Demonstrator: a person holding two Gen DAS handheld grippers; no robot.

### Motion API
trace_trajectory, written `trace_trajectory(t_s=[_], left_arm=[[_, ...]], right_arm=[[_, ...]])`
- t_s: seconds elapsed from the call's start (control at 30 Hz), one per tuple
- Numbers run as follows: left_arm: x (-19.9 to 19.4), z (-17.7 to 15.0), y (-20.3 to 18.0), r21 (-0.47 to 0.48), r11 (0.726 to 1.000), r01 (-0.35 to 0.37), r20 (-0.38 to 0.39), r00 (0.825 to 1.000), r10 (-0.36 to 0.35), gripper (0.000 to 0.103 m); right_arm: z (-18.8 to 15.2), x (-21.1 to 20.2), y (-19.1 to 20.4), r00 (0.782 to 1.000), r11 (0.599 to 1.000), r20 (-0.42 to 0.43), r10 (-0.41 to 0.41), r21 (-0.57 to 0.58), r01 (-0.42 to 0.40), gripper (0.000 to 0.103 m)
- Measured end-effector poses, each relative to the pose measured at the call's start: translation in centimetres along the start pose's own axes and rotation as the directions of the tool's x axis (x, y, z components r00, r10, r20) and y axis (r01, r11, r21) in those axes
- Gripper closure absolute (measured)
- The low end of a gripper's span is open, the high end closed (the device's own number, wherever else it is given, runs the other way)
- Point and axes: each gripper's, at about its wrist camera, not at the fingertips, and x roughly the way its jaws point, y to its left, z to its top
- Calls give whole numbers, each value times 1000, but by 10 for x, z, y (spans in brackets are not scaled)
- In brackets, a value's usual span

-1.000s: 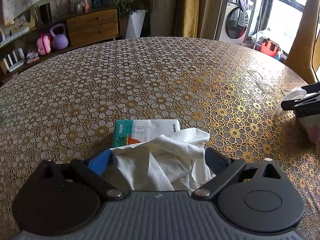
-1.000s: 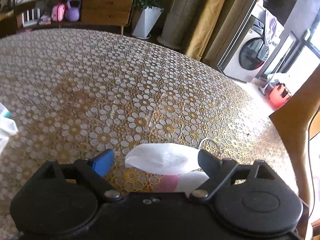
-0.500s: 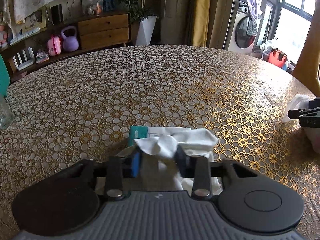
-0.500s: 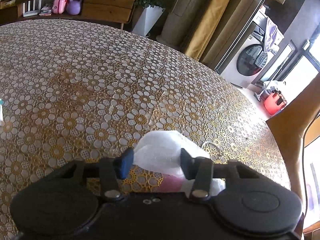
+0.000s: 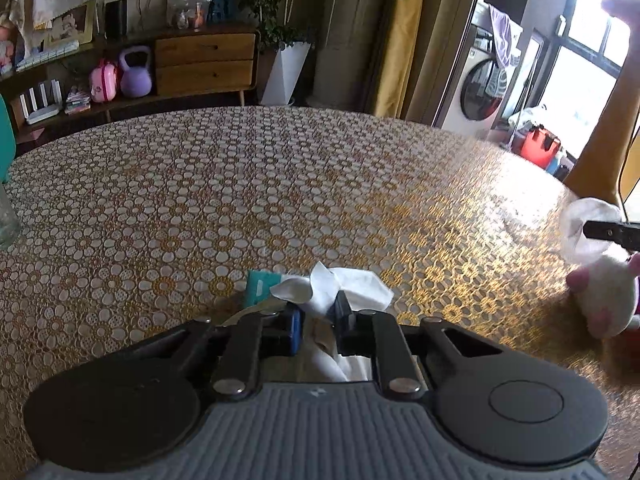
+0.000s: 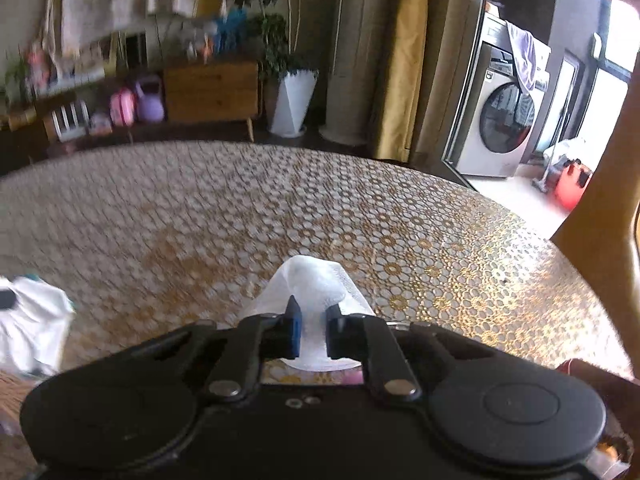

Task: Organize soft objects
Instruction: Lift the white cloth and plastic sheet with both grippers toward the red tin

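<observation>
Soft stuff's barely sorted yet: left gripper (image 5: 318, 322) closing on the white cloth (image 5: 332, 286), right gripper (image 6: 312, 330) closing on the plush toy's (image 5: 604, 300) white ear (image 6: 314, 280), nothing placed anywhere so far.

I see a lace-patterned surface (image 5: 248, 200), wooden dresser (image 5: 205, 65), purple kettlebell (image 5: 136, 74), white planter (image 5: 285, 74), washing machine (image 6: 505, 117) behind yellow curtains (image 5: 404, 36).

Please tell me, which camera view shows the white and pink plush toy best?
The left wrist view. There the plush toy sits at the right edge, its white body and pink patches visible on the table. In the right wrist view, only a pink sliver shows under the hand-held gripper; the rest is hidden.
</observation>
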Motion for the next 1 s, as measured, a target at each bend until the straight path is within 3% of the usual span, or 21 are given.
trace_trajectory(t_s=[0.57, 1.0], left_arm=[[-64, 19, -40, 30, 995, 96, 70, 993, -97, 88], [-110, 25, -109, 111, 966, 233, 74, 968, -242, 88]], right_arm=[[-11, -108, -7, 978, 976, 130, 165, 122, -181, 95], [-34, -183, -25, 954, 953, 212, 211, 174, -249, 95]])
